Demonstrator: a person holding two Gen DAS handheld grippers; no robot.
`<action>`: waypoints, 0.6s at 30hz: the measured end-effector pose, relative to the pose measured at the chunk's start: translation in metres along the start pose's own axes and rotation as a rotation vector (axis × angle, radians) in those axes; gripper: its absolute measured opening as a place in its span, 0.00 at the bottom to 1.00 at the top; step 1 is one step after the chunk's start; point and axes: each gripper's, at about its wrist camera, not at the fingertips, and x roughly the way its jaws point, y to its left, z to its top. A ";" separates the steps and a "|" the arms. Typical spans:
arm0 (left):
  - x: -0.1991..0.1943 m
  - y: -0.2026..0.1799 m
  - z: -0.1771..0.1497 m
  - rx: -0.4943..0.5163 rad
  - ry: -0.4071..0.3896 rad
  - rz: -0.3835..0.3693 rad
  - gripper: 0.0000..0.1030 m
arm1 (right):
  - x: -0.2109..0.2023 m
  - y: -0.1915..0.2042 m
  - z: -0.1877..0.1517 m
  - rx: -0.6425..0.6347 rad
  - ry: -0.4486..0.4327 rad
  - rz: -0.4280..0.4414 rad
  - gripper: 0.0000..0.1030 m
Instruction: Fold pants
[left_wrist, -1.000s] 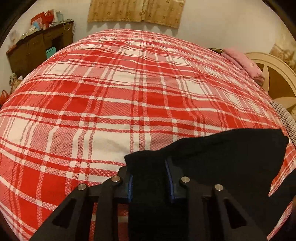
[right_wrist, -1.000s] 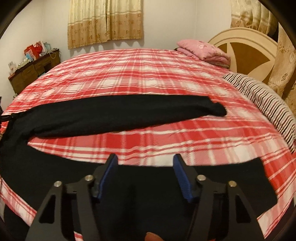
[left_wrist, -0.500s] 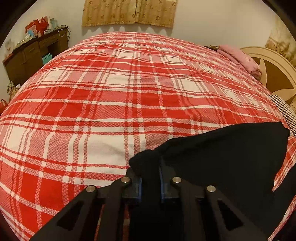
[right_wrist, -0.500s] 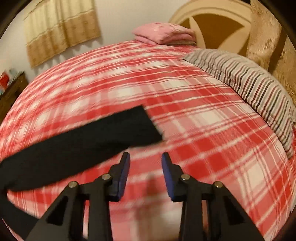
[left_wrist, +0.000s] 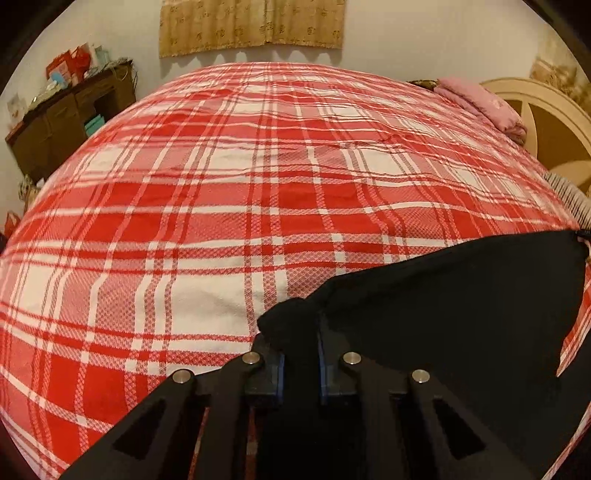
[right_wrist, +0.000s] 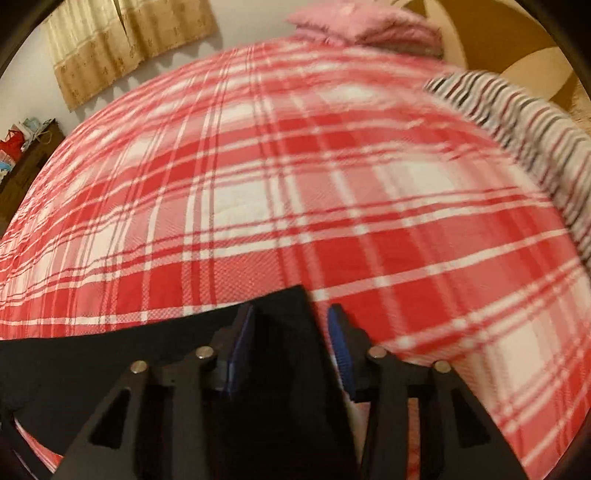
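Black pants (left_wrist: 461, 302) lie on a bed with a red and white plaid cover (left_wrist: 258, 184). In the left wrist view my left gripper (left_wrist: 301, 343) is shut on a bunched corner of the pants, and the fabric spreads away to the right. In the right wrist view the square end of a pant leg (right_wrist: 110, 354) reaches in from the left and lies between the fingers of my right gripper (right_wrist: 291, 314). Those jaws are closing. The left pad touches the cloth, and a sliver of bed cover still shows beside the right pad (right_wrist: 341, 347).
A striped pillow (right_wrist: 535, 140) and a folded pink blanket (right_wrist: 369, 22) lie by the cream headboard (left_wrist: 546, 122) at the right. A dark wooden dresser (left_wrist: 66, 125) with clutter stands at the far left. Beige curtains (left_wrist: 251, 22) hang on the back wall.
My right gripper swept right along the bed from the pants' middle to the leg end, and its jaws narrowed around it. My left gripper's jaws closed onto the pants' corner.
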 end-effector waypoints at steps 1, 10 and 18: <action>-0.002 -0.002 0.001 0.009 -0.002 0.005 0.11 | 0.000 0.004 -0.001 -0.020 -0.010 -0.015 0.12; -0.057 0.004 -0.002 -0.010 -0.169 -0.068 0.11 | -0.119 0.036 -0.043 -0.169 -0.293 0.089 0.11; -0.106 0.014 -0.042 -0.035 -0.328 -0.187 0.11 | -0.236 0.007 -0.130 -0.176 -0.567 0.211 0.11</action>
